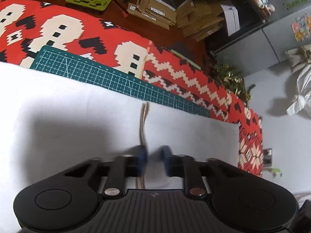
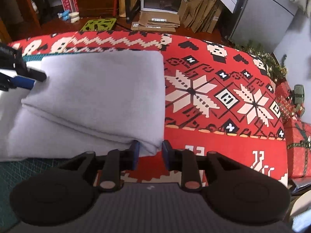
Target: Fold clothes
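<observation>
On my left wrist view, the left gripper (image 1: pixel 153 155) hangs over the white garment (image 1: pixel 87 116), its blue pads (image 1: pixel 142 155) blurred and set a little apart; a thin beige folded strip (image 1: pixel 144 120) runs straight ahead between them, but I cannot tell whether they pinch it. The garment lies on a green cutting mat (image 1: pixel 116 77), which sits on the red patterned cloth (image 1: pixel 175 77). Beyond stand flattened cardboard boxes (image 1: pixel 155 13); I cannot see anything inside them. In my right wrist view the garment (image 2: pixel 97 89) lies folded in layers, its long axis running left to right, its folded right edge squared off against the red cloth (image 2: pixel 213 97); its left end is cut off by the frame. The left gripper (image 2: pixel 29 79) touches its far-left fold. My right gripper (image 2: pixel 150 149) is partly open, with the garment's near right corner sitting between the pads (image 2: pixel 136 151), not visibly clamped.
</observation>
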### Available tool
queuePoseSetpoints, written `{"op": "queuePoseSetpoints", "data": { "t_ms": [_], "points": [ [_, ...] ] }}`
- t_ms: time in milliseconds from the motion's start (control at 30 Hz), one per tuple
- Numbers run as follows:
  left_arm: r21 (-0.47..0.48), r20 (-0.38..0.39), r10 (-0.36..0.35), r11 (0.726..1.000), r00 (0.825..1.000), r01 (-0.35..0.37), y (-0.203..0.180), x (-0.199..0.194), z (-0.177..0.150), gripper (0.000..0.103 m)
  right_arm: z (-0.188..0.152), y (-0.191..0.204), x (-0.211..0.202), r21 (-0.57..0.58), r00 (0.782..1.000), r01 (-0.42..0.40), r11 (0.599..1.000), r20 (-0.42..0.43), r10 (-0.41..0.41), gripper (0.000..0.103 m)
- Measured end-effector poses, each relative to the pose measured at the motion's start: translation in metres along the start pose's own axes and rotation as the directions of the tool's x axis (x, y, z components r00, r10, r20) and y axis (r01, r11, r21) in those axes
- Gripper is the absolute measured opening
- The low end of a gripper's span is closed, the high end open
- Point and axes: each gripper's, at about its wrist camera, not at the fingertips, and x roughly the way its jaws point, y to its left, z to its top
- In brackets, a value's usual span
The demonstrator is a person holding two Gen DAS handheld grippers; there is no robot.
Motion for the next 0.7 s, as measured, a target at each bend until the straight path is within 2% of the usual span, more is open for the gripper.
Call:
{"op": "queuePoseSetpoints", "data": {
  "t_ms": [33, 133, 333, 433, 533, 600, 700],
  "points": [
    [0.004, 0.004, 0.0, 1.0, 1.0, 0.0, -0.002, 0.001, -0.001, 0.009, 0.0, -0.001, 0.0, 0.002, 1.0, -0.006, 1.0, 0.005, 0.006, 0.012],
    [0.012, 0.024, -0.011, 1.0, 1.0, 0.011, -0.01, 0.0, -0.003, 0.007, 0.0, -0.007, -0.001, 0.002, 1.0, -0.014, 1.0, 0.02, 0.014, 0.009],
    [0.017, 0.04, -0.06, 0.998, 0.997, 0.06, -0.027, -0.002, -0.005, 0.007, -0.005, -0.032, -0.006, 0.161, 0.998, -0.057, 0.985, 0.037, 0.052, 0.009],
    [-0.003, 0.048, -0.033, 0.999, 0.998, 0.033, -0.022, -0.003, -0.006, 0.007, -0.009, -0.037, -0.008, 0.196, 0.997, -0.067, 0.978, 0.043, 0.06, 0.012],
    [-0.037, 0.054, -0.016, 0.999, 0.998, 0.018, -0.011, -0.007, -0.007, 0.007, -0.014, -0.041, -0.021, 0.248, 0.988, -0.142, 0.958, 0.09, 0.123, 0.016],
    [-0.047, 0.053, -0.019, 0.999, 0.998, 0.021, -0.007, -0.009, -0.009, 0.008, -0.016, -0.047, -0.024, 0.341, 0.968, -0.248, 0.907, 0.119, 0.22, 0.017],
    [-0.053, 0.045, -0.014, 0.998, 0.999, 0.016, -0.006, -0.009, -0.01, 0.008, -0.023, -0.061, -0.012, 0.522, 0.937, -0.347, 0.779, 0.151, 0.316, 0.019]
  ]
}}
